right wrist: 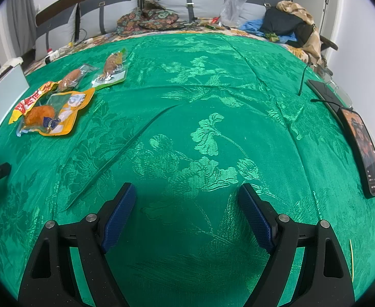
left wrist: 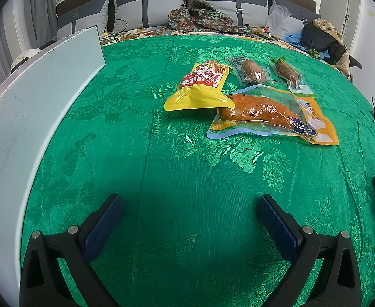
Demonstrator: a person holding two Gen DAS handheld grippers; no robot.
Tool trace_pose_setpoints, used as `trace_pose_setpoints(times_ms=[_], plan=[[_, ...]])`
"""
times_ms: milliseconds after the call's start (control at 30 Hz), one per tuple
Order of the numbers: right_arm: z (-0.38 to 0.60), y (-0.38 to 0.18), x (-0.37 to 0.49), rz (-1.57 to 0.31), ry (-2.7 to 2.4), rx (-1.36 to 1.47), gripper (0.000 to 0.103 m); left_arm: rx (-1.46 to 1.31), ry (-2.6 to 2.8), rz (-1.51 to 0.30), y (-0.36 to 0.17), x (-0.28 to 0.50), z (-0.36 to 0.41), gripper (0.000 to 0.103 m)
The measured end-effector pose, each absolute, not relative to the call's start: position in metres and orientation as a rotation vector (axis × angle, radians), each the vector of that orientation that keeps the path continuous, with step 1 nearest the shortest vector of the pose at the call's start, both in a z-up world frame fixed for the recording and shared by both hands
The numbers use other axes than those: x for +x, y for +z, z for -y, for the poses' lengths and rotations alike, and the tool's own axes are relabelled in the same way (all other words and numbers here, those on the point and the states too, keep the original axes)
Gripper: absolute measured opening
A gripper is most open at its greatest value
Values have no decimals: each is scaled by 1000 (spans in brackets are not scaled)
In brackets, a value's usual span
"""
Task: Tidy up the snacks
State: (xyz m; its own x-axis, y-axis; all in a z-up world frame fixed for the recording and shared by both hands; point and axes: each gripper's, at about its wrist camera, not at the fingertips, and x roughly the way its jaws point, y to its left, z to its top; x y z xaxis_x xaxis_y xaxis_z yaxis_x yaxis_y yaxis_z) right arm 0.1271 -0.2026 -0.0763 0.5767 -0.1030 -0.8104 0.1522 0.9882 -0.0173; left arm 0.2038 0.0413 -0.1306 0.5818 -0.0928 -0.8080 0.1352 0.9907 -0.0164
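Note:
Several snack packs lie on a green cloth (left wrist: 162,153). A yellow and red bag (left wrist: 200,87) overlaps a clear and orange pack with a large orange piece (left wrist: 272,115). Behind them lie two small clear packs, one with a brown piece (left wrist: 251,70) and one with a green label (left wrist: 290,76). The same group shows at the far left of the right wrist view: the yellow bag (right wrist: 31,99), the orange pack (right wrist: 56,112) and the small packs (right wrist: 72,76) (right wrist: 112,67). My left gripper (left wrist: 190,209) is open and empty, well short of the snacks. My right gripper (right wrist: 187,199) is open and empty over bare cloth.
A white board (left wrist: 33,97) stands along the left edge of the cloth. Two phones (right wrist: 366,148) (right wrist: 323,92) and a cable lie at the right edge. Pillows, clothes and a plastic bag (left wrist: 277,18) are piled at the back.

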Motion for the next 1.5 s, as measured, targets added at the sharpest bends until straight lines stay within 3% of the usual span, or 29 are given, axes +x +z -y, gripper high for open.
trace_pose_setpoints(times_ms=[600,733,867,1067,1167,1500], plan=[[202,-76,127,-945,-149,57,86,67,-228,-1014,-116,221,-38,102],[202,-76,127,-944,-149,57,86,33,-249,-936,-73,263,-39,102],[202,-76,127,-944,-149,57,86,7,-221,-1043,-68,332,-32,102],[202,-76,127,-944,-149,57,86,97,-200,-1183,-103,380,-5,91],[202,-76,127,-944,-149,57,86,75,-222,-1205,-111,386,-7,52],[202,-76,127,-944,-149,58,86,81,-213,-1119,-96,317,-53,47]])
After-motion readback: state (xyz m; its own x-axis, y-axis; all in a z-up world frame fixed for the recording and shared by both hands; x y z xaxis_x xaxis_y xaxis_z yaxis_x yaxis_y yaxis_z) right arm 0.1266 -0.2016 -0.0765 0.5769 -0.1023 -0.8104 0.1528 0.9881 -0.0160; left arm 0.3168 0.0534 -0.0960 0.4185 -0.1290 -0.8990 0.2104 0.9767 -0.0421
